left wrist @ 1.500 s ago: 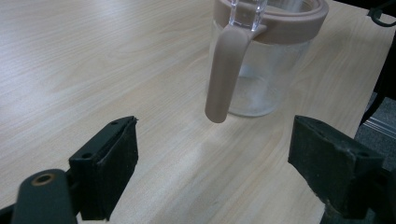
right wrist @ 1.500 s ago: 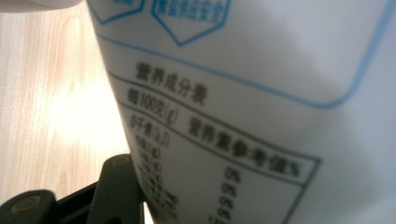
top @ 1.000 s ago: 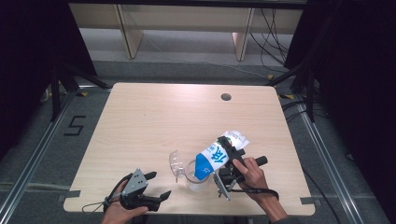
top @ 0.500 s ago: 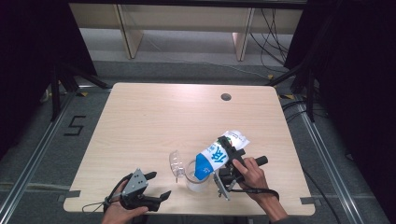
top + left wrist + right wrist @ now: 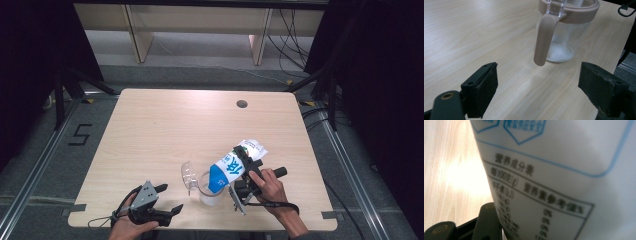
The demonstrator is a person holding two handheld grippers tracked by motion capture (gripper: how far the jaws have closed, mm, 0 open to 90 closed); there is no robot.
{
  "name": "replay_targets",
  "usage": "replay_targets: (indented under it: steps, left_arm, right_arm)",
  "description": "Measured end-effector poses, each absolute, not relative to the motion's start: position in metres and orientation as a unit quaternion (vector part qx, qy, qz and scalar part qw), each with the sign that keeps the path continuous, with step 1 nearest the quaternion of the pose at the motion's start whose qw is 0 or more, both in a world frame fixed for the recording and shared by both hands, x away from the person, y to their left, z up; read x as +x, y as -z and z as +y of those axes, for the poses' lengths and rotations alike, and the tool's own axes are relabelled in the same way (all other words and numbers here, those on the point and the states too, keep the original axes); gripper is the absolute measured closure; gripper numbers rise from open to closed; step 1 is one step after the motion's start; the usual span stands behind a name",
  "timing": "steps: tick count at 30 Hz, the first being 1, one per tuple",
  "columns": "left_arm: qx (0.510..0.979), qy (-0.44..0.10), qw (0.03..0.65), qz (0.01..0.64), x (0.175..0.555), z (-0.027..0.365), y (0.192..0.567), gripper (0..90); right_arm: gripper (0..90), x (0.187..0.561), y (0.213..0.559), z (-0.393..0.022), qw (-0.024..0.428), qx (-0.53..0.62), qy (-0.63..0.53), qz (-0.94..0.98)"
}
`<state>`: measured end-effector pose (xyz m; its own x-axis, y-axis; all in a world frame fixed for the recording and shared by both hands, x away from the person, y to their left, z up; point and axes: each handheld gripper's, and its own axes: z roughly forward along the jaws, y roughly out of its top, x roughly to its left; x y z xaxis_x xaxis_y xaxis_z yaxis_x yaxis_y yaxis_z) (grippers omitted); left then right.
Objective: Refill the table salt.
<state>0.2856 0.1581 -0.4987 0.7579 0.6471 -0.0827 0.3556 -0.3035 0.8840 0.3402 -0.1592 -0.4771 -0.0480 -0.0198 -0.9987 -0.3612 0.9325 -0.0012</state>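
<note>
Item: left gripper [image 5: 162, 202], at the near left edge of the table [image 5: 165, 130], held low in a hand; jaws released and spread wide, nothing between them, pointed toward the jug.

Item: right gripper [image 5: 246, 172], near right of the table, in the person's right hand [image 5: 270, 186]; jaws clenched on a white and blue bag [image 5: 235, 162], gripped about its middle. The bag is tilted, lower end over the jug's mouth, upper end raised toward the far right. Printed table in black characters on its side [image 5: 564, 182].

Item: clear jug [image 5: 564, 32], standing on the table between the two grippers, just left of the right one; tan rim and handle [image 5: 543, 41], clear lid flipped up, a little white powder at its bottom.

Item: round hole [image 5: 242, 104], far right part of the table.
</note>
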Motion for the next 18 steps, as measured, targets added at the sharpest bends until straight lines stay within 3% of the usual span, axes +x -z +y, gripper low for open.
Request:
replay_targets:
  steps: [18]
  left_arm:
    - [0.795,-0.147,0.497,0.316,0.2857,0.1584,0.4986,15.3]
  right_arm:
    - [50.4,0.3409,0.4749,-0.1589,0.681,-0.147,-0.121,0.707]
